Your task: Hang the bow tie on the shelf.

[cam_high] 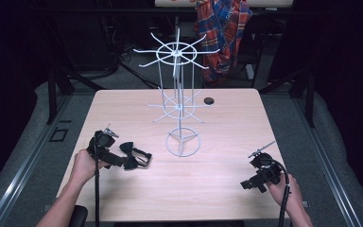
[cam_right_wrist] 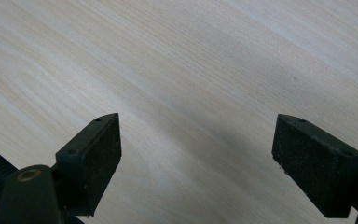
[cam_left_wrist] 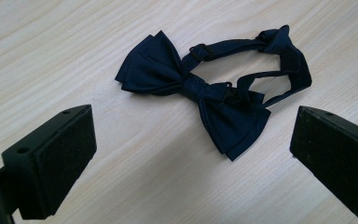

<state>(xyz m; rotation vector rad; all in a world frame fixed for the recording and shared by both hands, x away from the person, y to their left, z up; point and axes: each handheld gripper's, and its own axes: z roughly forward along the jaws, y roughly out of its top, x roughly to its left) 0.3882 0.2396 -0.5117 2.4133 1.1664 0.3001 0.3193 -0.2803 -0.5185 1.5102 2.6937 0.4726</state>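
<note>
A dark navy bow tie (cam_left_wrist: 200, 93) with its neck strap looped behind it lies flat on the light wooden table (cam_high: 217, 118). In the high view the bow tie (cam_high: 131, 155) rests left of the stand's base. My left gripper (cam_left_wrist: 191, 158) hovers just short of it, jaws wide open with nothing between them. From above, the left gripper (cam_high: 119, 160) sits at the table's left, pointing right toward the tie. My right gripper (cam_right_wrist: 205, 158) is open over bare wood, and the right gripper (cam_high: 249, 183) stays near the front right corner.
A white wire display stand (cam_high: 179, 94) with two tiers of radiating hooks rises from a ring base (cam_high: 183, 142) at the table's middle. A small dark hole (cam_high: 209, 100) marks the far tabletop. A plaid cloth (cam_high: 222, 33) hangs behind the table.
</note>
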